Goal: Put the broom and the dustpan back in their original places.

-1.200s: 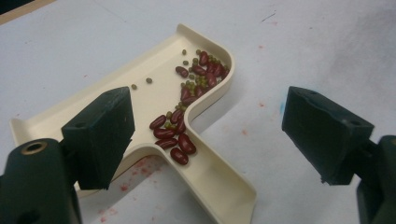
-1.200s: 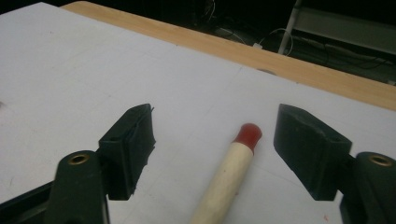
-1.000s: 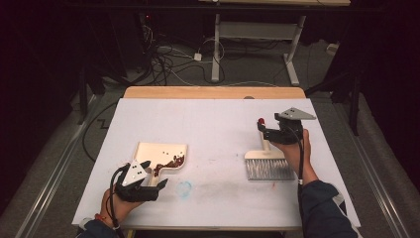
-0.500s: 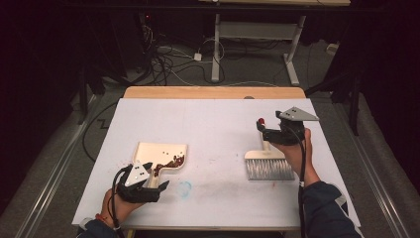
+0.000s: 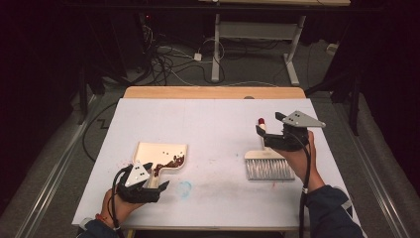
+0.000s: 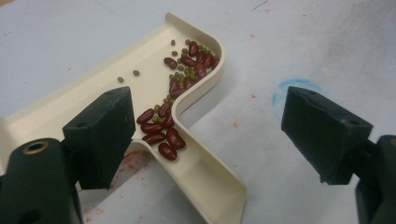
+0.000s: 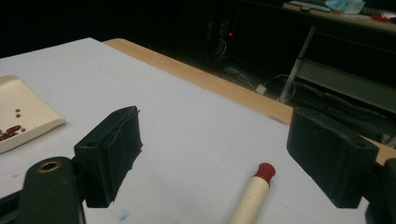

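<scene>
Evidently the sweeping is done: the cream dustpan (image 5: 161, 155) lies on the white bench (image 5: 213, 124) with red beans (image 6: 163, 133) and small green ones gathered in its rear corner and spilling into the handle channel. The left gripper (image 5: 146, 184) sits just behind the dustpan, its fingers (image 6: 100, 135) spread wide, one over the handle's side and the other over bare bench, gripping nothing; it looks poised to take the handle. Well to the right of the dustpan the brush (image 5: 267, 166) lies flat, bristles toward the person, its red-tipped handle (image 7: 252, 193) pointing away. The right gripper (image 5: 270, 133) hovers above that handle; its fingers have just been opening and now stand wide, empty, the handle lying free beneath. The brush's handle is mostly hidden by that hand from above.
</scene>
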Motion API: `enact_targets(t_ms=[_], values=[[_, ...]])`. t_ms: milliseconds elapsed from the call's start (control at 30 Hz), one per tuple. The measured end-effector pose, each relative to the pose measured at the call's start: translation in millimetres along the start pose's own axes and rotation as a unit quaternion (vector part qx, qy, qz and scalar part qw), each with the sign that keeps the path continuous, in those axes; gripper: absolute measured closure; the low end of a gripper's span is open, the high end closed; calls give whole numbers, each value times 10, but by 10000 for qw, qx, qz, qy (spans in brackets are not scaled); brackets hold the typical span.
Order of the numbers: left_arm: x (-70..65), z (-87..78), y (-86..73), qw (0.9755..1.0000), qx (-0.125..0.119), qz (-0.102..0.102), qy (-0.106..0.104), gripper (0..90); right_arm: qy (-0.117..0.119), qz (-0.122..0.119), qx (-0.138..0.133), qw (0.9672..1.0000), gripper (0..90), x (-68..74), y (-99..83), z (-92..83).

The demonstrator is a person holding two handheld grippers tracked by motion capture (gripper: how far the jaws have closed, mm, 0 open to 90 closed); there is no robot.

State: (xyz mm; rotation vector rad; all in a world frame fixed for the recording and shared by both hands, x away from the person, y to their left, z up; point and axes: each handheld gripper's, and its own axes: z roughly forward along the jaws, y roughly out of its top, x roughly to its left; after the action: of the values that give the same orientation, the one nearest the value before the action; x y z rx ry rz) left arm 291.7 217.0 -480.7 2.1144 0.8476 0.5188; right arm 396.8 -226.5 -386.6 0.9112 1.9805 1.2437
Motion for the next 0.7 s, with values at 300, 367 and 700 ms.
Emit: enact_targets(t_ms=[300, 367, 700], values=[[-3, -10, 2, 10000, 6, 24, 65, 170, 99, -255, -102, 9996, 187, 121, 2, -127], [-7, -18, 7, 9999, -19, 46, 104, 174, 180, -311, -134, 9993, 203, 152, -7, -148], [-7, -15, 3, 10000, -23, 36, 88, 171, 232, -432, -187, 9986, 182, 217, -47, -297]])
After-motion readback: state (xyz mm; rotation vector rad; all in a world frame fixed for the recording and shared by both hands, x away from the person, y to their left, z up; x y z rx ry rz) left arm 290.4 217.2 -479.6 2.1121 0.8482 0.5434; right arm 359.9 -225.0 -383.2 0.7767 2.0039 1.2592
